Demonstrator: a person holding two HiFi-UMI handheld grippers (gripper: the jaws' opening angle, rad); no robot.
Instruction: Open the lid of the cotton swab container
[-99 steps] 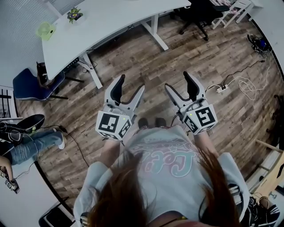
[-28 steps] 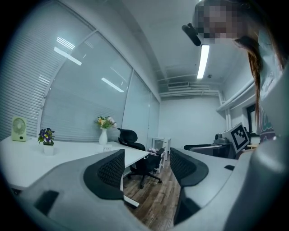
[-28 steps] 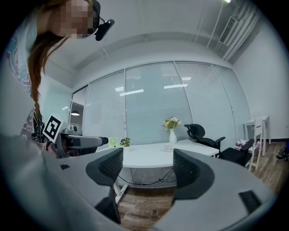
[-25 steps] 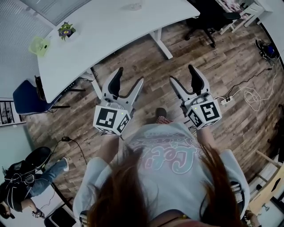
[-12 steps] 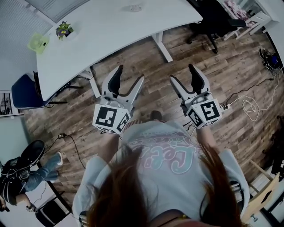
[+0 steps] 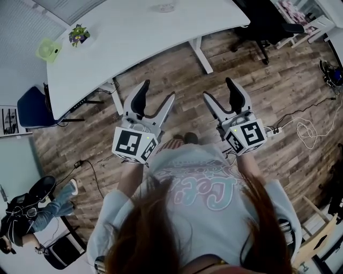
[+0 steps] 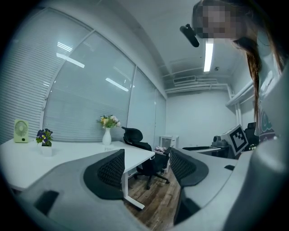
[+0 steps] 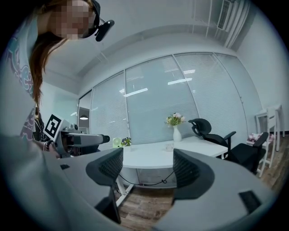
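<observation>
Both grippers are held in the air at waist height over the wooden floor, short of a white table (image 6: 144, 32). My left gripper (image 6: 156, 96) (image 7: 146, 169) is open with nothing between its pads. My right gripper (image 6: 220, 93) (image 8: 146, 169) is open and empty too. A small clear container (image 6: 163, 7) (image 8: 169, 146) stands at the table's far edge, near a white vase of flowers (image 8: 176, 127) (image 7: 107, 131). It is too small to tell whether it holds cotton swabs or whether its lid is on.
A green fan (image 6: 47, 49) and a small potted plant (image 6: 79, 35) sit at the table's left end. A black office chair (image 6: 257, 21) stands at the right, a blue chair (image 6: 32, 107) at the left. Cables (image 6: 305, 128) lie on the floor. Another person (image 6: 32, 208) sits at lower left.
The view has shifted as the person stepped across the floor, and the table now lies a little nearer and further right. Both grippers keep the same open pose.
</observation>
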